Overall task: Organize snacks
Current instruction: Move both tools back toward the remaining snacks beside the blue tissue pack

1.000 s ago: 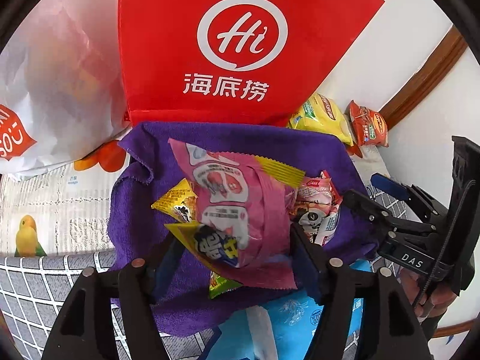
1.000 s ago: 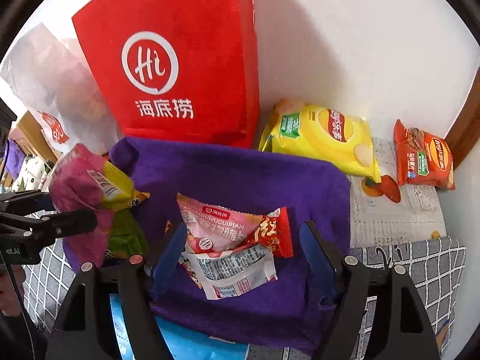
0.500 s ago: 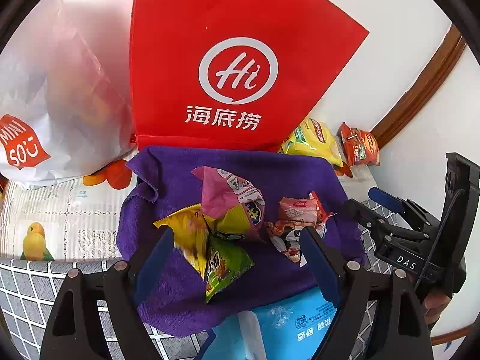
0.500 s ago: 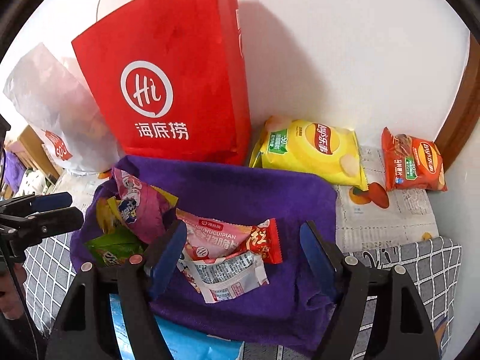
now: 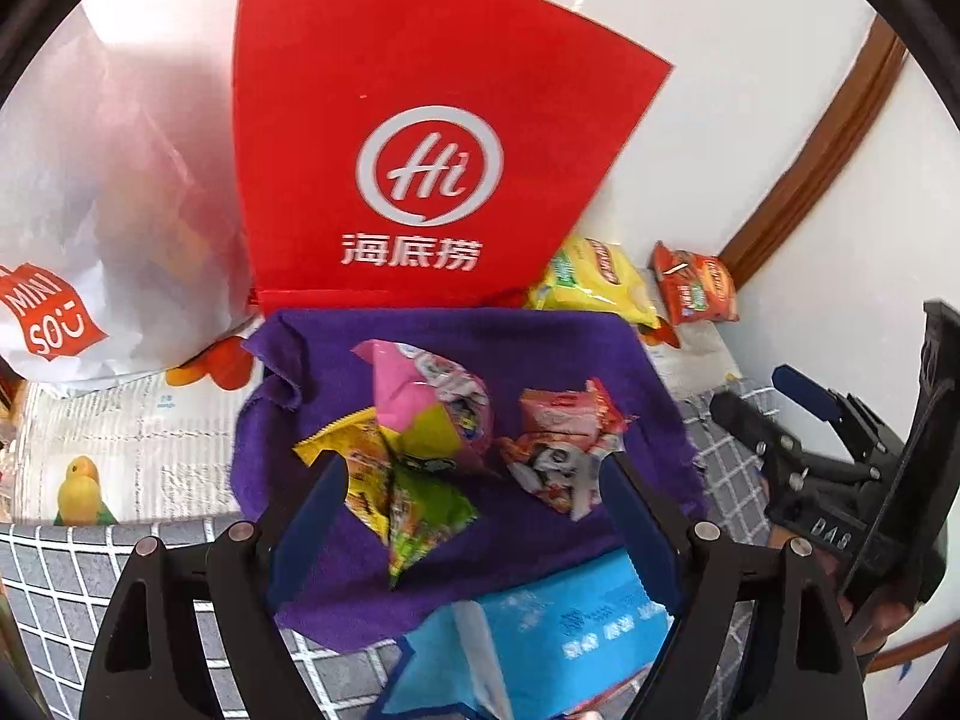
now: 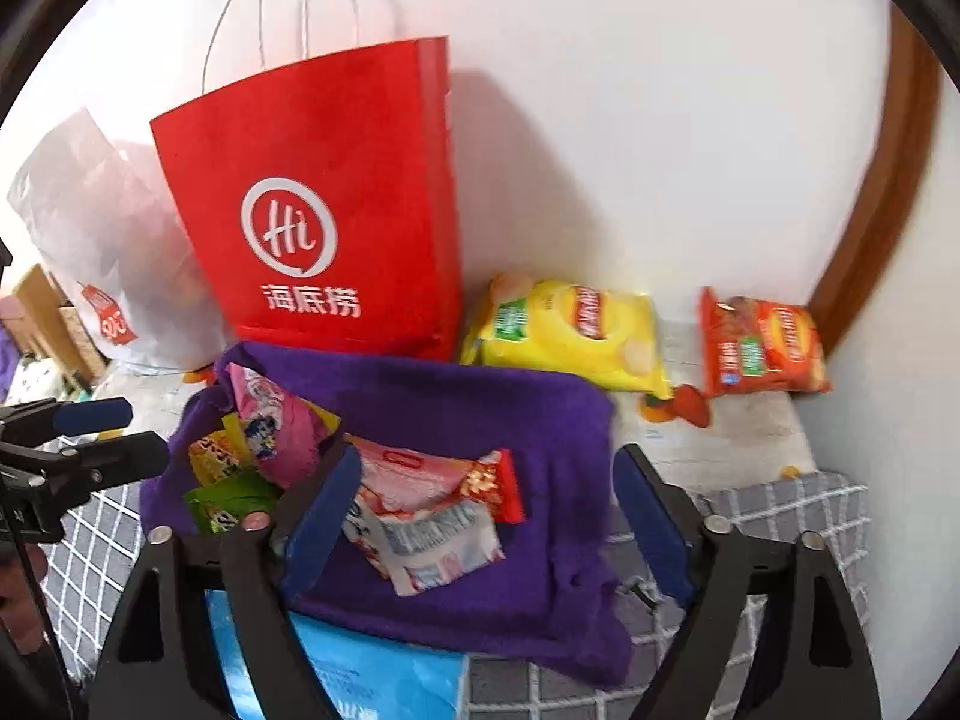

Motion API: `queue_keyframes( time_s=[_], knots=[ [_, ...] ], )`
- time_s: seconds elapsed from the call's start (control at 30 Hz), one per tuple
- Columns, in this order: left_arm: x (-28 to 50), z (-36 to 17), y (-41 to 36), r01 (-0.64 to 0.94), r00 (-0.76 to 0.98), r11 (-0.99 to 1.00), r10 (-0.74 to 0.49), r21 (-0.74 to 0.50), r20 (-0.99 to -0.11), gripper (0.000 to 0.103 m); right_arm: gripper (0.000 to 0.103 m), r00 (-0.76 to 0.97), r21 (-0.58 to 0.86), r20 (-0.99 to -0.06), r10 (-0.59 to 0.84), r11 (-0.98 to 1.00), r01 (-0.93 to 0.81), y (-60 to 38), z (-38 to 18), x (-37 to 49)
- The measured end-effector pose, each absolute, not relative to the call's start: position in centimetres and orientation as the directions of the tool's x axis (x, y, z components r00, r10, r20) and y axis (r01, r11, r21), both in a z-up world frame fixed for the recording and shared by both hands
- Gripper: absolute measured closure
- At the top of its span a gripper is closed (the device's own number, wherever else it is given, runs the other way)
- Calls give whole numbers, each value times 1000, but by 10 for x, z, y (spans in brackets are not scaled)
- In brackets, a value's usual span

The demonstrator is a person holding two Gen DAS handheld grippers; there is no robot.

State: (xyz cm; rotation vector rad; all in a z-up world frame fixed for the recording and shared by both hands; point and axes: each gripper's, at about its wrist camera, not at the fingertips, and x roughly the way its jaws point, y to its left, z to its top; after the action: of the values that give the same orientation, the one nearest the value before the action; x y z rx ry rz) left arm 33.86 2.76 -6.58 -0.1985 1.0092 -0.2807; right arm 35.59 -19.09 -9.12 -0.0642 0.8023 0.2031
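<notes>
A purple towel (image 5: 540, 348) (image 6: 480, 402) lies on the table and holds several snack packets. On its left a pink packet (image 5: 420, 396) (image 6: 282, 426) rests on yellow (image 5: 354, 462) and green (image 5: 420, 510) packets. On its right lie a pink-red packet (image 5: 564, 414) (image 6: 432, 474) and a white one (image 6: 438, 546). My left gripper (image 5: 474, 480) is open and empty above the near edge of the towel. My right gripper (image 6: 486, 486) is open and empty over the pink-red packet.
A red paper bag (image 5: 420, 150) (image 6: 324, 198) stands behind the towel, with a white plastic bag (image 5: 90, 210) to its left. A yellow chip bag (image 6: 570, 330) and an orange chip bag (image 6: 762, 342) lie by the wall at right. A blue tissue pack (image 5: 540, 630) lies at the near edge.
My left gripper opened and let go of the pink packet, which now lies on the towel's left pile. Both grippers have drawn back and up from the towel.
</notes>
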Motion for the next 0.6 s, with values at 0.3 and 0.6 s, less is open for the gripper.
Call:
queue_keyframes(
  time_s=[0.3, 0.6],
  knots=[
    [311, -40, 12, 204, 517, 932, -363, -301, -775, 18, 12, 708, 28, -695, 129, 988, -152, -213, -75, 301],
    [272, -3, 12, 214, 590, 933, -359, -289, -724, 18, 12, 716, 12, -689, 111, 990, -141, -225, -60, 248]
  ],
)
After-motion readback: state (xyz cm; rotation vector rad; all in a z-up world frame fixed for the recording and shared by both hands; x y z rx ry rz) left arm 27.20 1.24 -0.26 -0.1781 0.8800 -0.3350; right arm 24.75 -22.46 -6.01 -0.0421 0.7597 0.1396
